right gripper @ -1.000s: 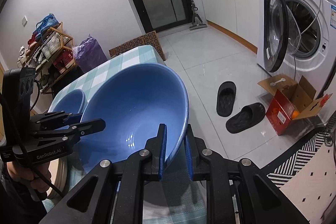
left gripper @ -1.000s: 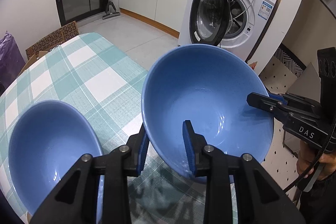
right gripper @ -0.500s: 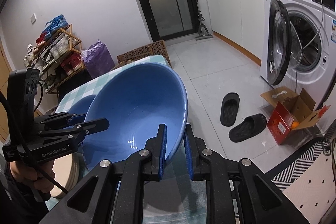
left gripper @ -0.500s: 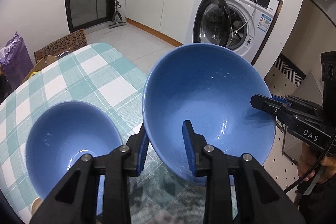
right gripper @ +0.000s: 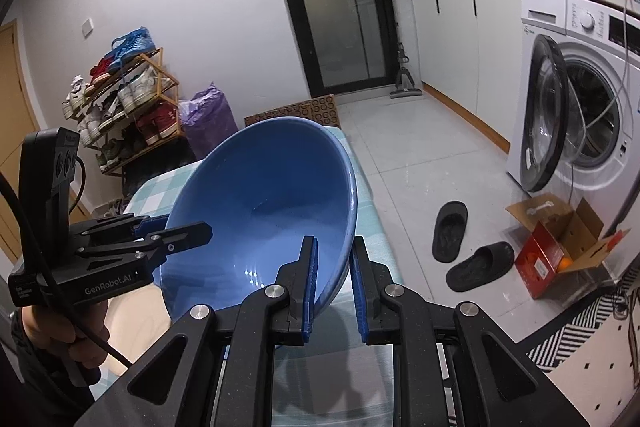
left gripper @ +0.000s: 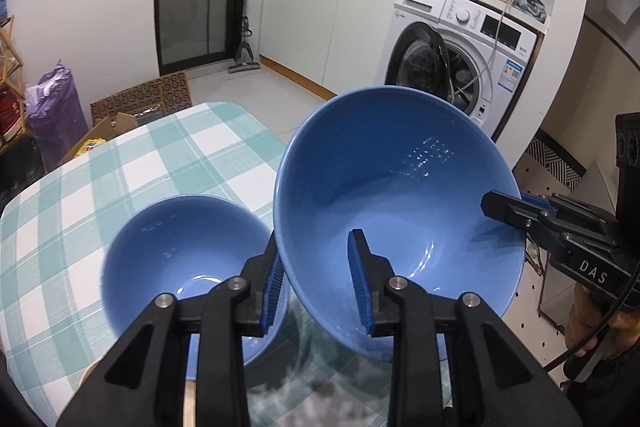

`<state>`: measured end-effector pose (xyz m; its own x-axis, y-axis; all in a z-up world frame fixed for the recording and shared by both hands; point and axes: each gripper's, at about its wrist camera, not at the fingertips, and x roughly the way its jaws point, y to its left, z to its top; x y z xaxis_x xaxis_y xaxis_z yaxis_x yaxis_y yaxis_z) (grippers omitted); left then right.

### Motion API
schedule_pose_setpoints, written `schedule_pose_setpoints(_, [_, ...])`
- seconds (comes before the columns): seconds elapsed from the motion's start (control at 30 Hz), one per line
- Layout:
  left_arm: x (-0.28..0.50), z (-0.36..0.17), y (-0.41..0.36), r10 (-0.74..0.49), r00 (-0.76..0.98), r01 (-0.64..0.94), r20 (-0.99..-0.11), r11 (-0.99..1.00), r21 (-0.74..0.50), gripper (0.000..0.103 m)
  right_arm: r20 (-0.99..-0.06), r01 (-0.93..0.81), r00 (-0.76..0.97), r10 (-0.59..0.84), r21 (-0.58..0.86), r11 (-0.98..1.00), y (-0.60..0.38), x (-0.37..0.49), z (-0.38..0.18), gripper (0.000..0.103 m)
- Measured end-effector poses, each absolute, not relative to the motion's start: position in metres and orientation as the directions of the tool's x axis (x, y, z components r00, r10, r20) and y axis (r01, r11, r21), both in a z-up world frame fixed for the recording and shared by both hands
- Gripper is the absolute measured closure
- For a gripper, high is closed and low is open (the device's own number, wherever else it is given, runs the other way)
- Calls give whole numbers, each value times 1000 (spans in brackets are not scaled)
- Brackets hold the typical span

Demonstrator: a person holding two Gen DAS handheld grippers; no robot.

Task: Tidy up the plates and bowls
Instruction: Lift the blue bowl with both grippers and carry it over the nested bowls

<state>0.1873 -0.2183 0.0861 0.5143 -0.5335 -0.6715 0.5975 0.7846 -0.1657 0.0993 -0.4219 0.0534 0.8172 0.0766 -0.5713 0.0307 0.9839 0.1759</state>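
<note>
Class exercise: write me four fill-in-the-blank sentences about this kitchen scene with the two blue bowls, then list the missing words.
1. The large blue ceramic bowl is gripped on its rim by ____ grippers.
2. The smaller blue bowl rests on a ____-patterned tablecloth.
3. The white washing machine has its door ____.
4. A pair of black ____ lies on the floor.

Missing words: two; checked; open; slippers
</note>
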Motion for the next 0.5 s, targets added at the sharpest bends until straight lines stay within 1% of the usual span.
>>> schedule_pose_setpoints(0.5, [192,94,-169,-501,569,520,-652,834,-187,73,-562,-57,815,141,163,985,-372,114,70,87])
